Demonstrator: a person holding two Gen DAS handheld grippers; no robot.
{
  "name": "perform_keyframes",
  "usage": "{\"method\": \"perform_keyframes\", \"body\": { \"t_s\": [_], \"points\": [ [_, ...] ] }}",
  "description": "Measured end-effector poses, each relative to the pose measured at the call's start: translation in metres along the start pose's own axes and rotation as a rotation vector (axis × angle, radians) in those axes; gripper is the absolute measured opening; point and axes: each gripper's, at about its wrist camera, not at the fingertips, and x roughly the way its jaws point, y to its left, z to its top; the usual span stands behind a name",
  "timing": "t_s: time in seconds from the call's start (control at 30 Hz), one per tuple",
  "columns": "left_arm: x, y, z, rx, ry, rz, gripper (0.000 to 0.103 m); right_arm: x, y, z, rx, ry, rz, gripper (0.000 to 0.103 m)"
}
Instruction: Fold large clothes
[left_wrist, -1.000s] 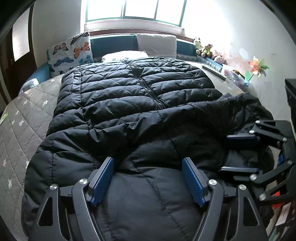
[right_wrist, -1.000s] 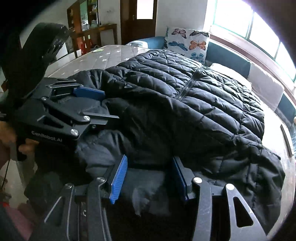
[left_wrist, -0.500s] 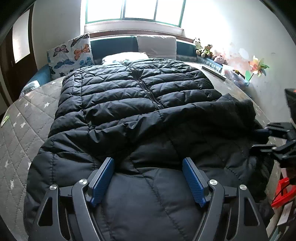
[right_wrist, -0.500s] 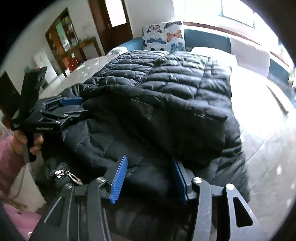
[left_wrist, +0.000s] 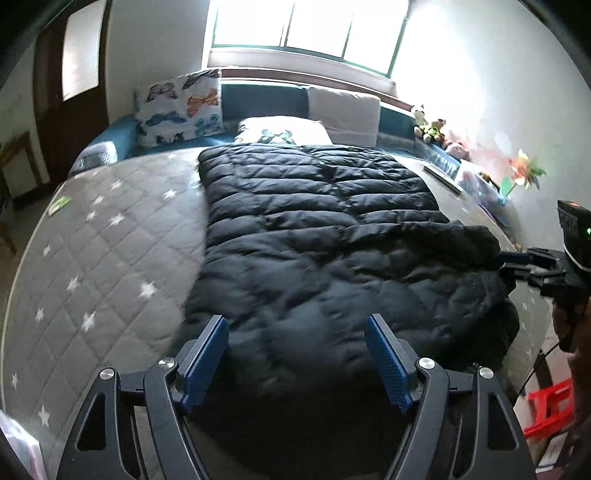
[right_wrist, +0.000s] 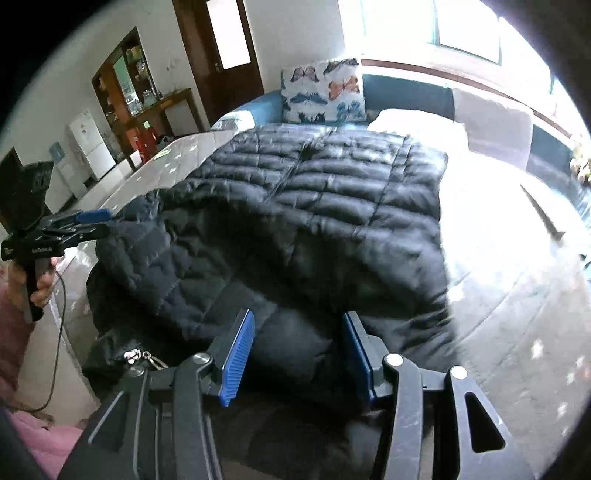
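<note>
A large black puffer jacket lies front-up on the grey star-print mattress, its sleeves folded across the body. It also fills the right wrist view. My left gripper is open and empty, raised over the jacket's near end. In the right wrist view it hangs at the jacket's left edge. My right gripper is open and empty over the jacket's near right end. In the left wrist view it sits at the jacket's right edge.
A butterfly pillow and white pillows lie at the bed's head under the window. Soft toys and a paper pinwheel line the right wall. A red stool stands on the floor at right. A cabinet and small fridge stand beyond the bed.
Both grippers have pulled back and up from the jacket and now stand farther apart at its two sides. The jacket lies released, seen from farther away, with more mattress showing.
</note>
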Motion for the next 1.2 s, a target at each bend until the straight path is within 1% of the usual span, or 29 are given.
{"method": "perform_keyframes", "body": {
  "t_s": [0.07,0.2,0.33,0.4,0.47,0.53,0.6,0.63,0.7,0.73,0.83,0.9,0.93,1.0,1.03,1.1,1.13,1.2],
  "points": [
    [-0.003,0.007,-0.006,-0.006,0.005,-0.001,0.081,-0.005,-0.004,0.01,0.006,-0.014,-0.006,0.054],
    [0.005,0.014,-0.013,-0.018,0.031,-0.014,0.081,0.003,-0.01,0.025,0.0,-0.005,-0.028,0.054],
    [0.017,0.021,-0.022,-0.061,0.066,-0.053,0.081,0.028,-0.025,0.027,0.037,0.058,-0.059,0.054],
    [0.024,0.021,-0.023,-0.069,0.078,-0.07,0.081,0.046,-0.035,0.019,0.061,0.113,-0.083,0.054],
    [0.027,0.023,-0.024,-0.078,0.085,-0.082,0.081,0.059,-0.045,0.01,0.099,0.143,-0.056,0.055],
    [0.025,0.024,-0.023,-0.081,0.082,-0.082,0.081,0.06,-0.051,0.006,0.128,0.128,-0.026,0.055],
    [0.016,0.024,-0.018,-0.081,0.07,-0.062,0.081,0.054,-0.05,0.009,0.139,0.125,-0.035,0.055],
    [0.007,0.024,-0.014,-0.073,0.046,-0.049,0.081,0.049,-0.048,0.011,0.129,0.121,-0.046,0.055],
    [-0.007,0.022,-0.007,-0.057,0.009,-0.024,0.081,0.036,-0.039,0.015,0.073,0.095,-0.1,0.057],
    [-0.015,0.021,-0.003,-0.05,-0.011,-0.021,0.081,0.029,-0.034,0.017,0.048,0.079,-0.119,0.057],
    [-0.024,0.016,0.009,-0.033,-0.031,-0.041,0.081,0.009,-0.021,0.03,-0.005,0.025,-0.157,0.057],
    [-0.018,0.009,0.019,-0.02,-0.026,-0.065,0.081,0.002,-0.016,0.038,-0.017,-0.009,-0.154,0.057],
    [-0.013,0.006,0.023,-0.018,-0.018,-0.076,0.081,0.0,-0.012,0.041,-0.02,-0.023,-0.141,0.059],
    [0.005,-0.001,0.028,-0.016,0.013,-0.097,0.08,0.007,-0.008,0.046,-0.028,-0.016,-0.118,0.061],
    [0.012,-0.005,0.03,-0.016,0.028,-0.101,0.08,0.012,-0.006,0.047,-0.035,-0.006,-0.126,0.061],
    [0.028,-0.011,0.032,-0.012,0.059,-0.117,0.079,0.015,-0.003,0.049,-0.057,-0.018,-0.22,0.061],
    [0.033,-0.013,0.032,-0.008,0.066,-0.121,0.079,0.012,-0.003,0.05,-0.063,-0.029,-0.234,0.061],
    [0.042,-0.019,0.032,0.012,0.078,-0.114,0.079,0.005,-0.004,0.051,-0.049,-0.032,-0.218,0.061]
  ]
}}
